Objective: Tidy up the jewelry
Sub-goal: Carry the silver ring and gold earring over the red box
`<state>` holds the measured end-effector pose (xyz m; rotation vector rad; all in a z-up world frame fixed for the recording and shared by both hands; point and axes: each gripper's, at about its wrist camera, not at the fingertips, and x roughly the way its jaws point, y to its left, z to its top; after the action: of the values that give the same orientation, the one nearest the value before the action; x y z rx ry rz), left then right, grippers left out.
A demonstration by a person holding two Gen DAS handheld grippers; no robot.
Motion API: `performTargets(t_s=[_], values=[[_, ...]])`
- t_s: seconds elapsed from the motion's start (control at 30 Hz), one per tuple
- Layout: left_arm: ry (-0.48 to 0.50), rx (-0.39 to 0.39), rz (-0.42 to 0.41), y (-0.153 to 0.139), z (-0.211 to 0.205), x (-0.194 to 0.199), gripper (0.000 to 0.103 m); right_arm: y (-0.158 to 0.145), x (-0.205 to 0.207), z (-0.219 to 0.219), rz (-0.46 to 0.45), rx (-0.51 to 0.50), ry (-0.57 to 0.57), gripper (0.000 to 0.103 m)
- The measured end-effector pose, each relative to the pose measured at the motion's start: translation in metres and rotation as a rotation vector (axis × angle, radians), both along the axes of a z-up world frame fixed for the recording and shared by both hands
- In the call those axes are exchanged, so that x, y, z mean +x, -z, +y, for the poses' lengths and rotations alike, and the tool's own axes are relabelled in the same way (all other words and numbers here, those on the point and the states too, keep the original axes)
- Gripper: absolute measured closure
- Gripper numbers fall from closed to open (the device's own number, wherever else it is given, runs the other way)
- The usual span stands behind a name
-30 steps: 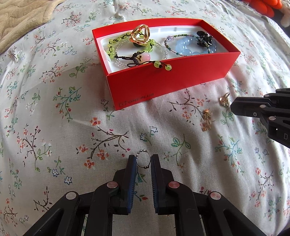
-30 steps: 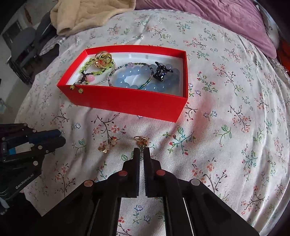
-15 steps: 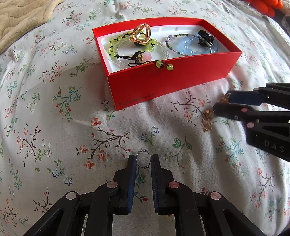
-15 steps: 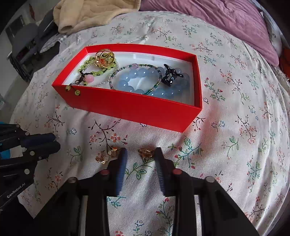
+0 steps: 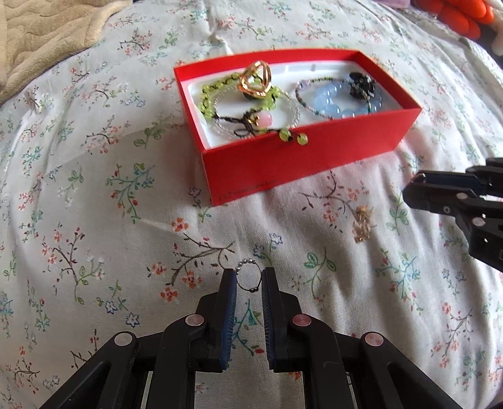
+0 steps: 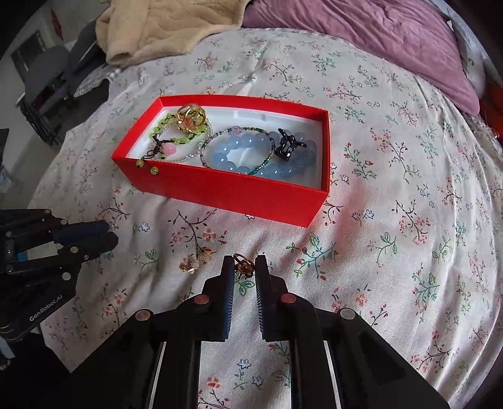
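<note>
In the left wrist view the left tongs (image 5: 249, 280) at lower centre are clenched on a thin beaded ring (image 5: 248, 279) just above the floral bedspread (image 5: 94, 195), with bare cloth open to the left and ahead up to the red box (image 5: 283, 163). The box holds a green bead bracelet (image 5: 217, 91), a gold ring (image 5: 256, 80) and a blue bead bracelet (image 5: 330, 102); two green beads hang over its near wall. Right of centre a gold earring (image 5: 361, 223) lies blurred on the cloth. The right tongs (image 6: 245, 266), seen in the right wrist view, have just been closing and grip a small gold ring (image 6: 243, 266). A beige blanket (image 6: 163, 28) and a purple pillow (image 6: 361, 41) lie at the top.
</note>
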<state>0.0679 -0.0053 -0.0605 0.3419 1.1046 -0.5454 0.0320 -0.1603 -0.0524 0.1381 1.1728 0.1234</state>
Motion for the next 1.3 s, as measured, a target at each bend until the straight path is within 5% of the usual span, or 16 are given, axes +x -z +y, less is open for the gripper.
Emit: performTargets(t_s=[0.37,0.6,0.63,0.73,0.77,1.0,1.3], values=[[-0.054,-0.174,-0.098,-0.043,-0.001,0.016,0.092,-0.044,-0.001,0.001,-0.110,0.054,0.021,0.093],[-0.068,-0.206,-0.120,-0.049,-0.005,0.024,0.092,-0.050,0.003,-0.005,-0.101,0.120,0.041,0.091],[-0.064,-0.201,-0.120,-0.048,-0.006,0.023,0.092,-0.047,0.003,-0.005,-0.090,0.119,0.027,0.085],[-0.051,-0.184,-0.126,-0.047,-0.006,0.019,0.092,-0.035,0.002,0.001,-0.066,0.086,-0.009,0.045],[-0.048,-0.178,-0.125,-0.046,-0.006,0.018,0.092,-0.030,0.001,0.002,-0.062,0.083,-0.017,0.044],[-0.050,-0.150,-0.090,-0.036,-0.006,0.018,0.092,0.003,0.005,0.010,0.018,0.029,-0.066,0.048],[-0.049,-0.139,-0.070,-0.030,-0.007,0.022,0.092,0.029,0.012,0.021,0.075,-0.028,-0.113,0.087]])
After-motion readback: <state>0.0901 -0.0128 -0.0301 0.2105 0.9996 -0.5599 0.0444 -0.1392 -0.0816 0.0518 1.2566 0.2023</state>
